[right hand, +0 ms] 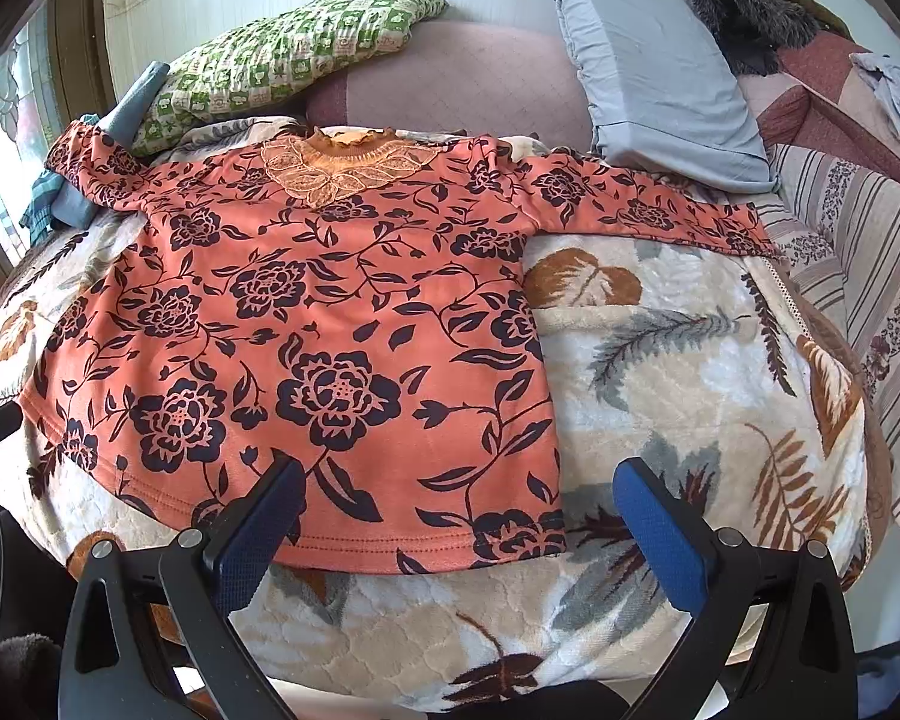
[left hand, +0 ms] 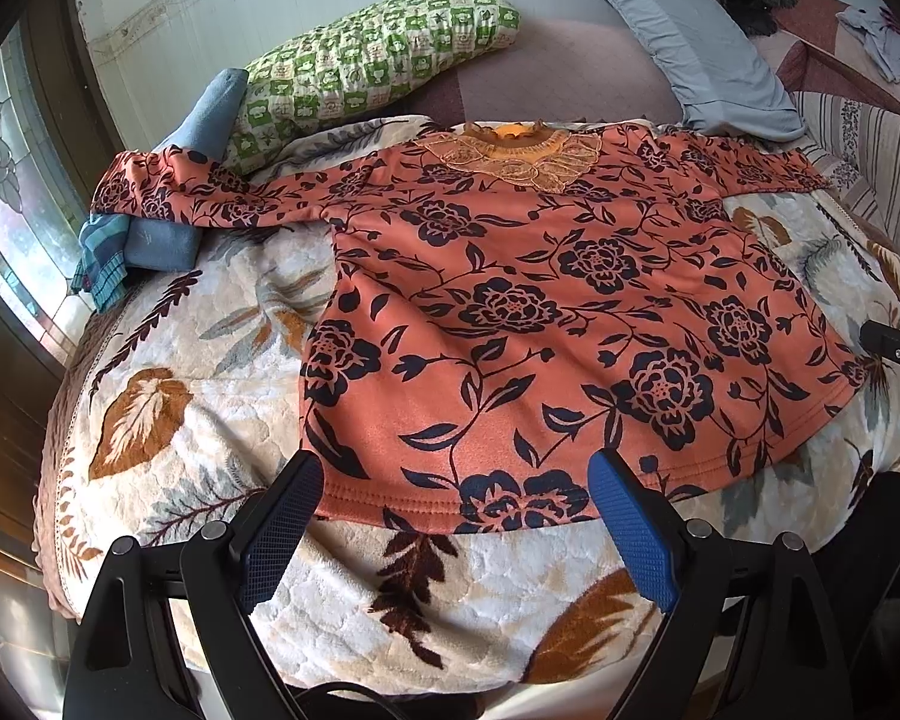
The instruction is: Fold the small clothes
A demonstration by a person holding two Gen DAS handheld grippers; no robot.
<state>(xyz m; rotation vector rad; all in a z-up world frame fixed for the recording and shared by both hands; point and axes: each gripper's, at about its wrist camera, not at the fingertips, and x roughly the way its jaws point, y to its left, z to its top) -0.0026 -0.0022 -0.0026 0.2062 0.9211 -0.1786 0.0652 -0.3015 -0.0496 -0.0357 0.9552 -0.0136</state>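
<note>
An orange long-sleeved top (left hand: 540, 300) with dark flower print and a lace collar lies flat, front up, on a leaf-patterned blanket (left hand: 198, 360), both sleeves spread out. My left gripper (left hand: 456, 474) is open, hovering over the hem at the top's lower left. In the right wrist view the same top (right hand: 306, 324) fills the left half; my right gripper (right hand: 456, 480) is open over its lower right hem corner, left fingertip above the cloth, right one over the blanket (right hand: 690, 348). Nothing is held.
A green checked pillow (left hand: 378, 60) and a grey-blue pillow (left hand: 690, 42) lie at the bed's head. Blue folded clothes (left hand: 150, 234) sit under the left sleeve. A dark furry item (right hand: 744, 12) and striped bedding (right hand: 870, 252) lie on the right. A window (left hand: 6, 192) is at left.
</note>
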